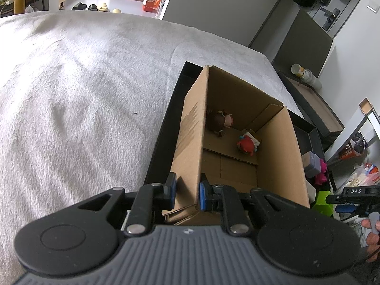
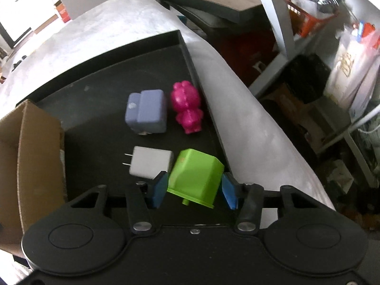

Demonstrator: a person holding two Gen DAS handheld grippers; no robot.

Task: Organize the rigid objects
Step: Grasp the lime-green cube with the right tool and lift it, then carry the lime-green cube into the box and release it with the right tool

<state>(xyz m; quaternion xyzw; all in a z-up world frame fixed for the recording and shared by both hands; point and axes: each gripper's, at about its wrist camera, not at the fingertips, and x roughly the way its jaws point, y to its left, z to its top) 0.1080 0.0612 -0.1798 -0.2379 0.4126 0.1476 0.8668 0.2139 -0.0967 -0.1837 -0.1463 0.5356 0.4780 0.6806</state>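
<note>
A cardboard box (image 1: 237,142) stands in a tray (image 2: 114,71) on a blanket-covered surface (image 1: 83,95), two figurines (image 1: 219,121) inside on its floor. Right of the box, a charger (image 2: 152,165) lies left of a cube (image 2: 197,178); behind them, a block (image 2: 147,111) beside a toy (image 2: 187,104).

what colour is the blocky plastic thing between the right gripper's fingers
Lime green: the blocky plastic piece sits between the open right gripper fingers, clearest in the right wrist view.

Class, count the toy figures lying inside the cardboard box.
2: a brown figure at the far left of the cardboard box floor, a red figure to its right. The near wall may hide more.
</note>
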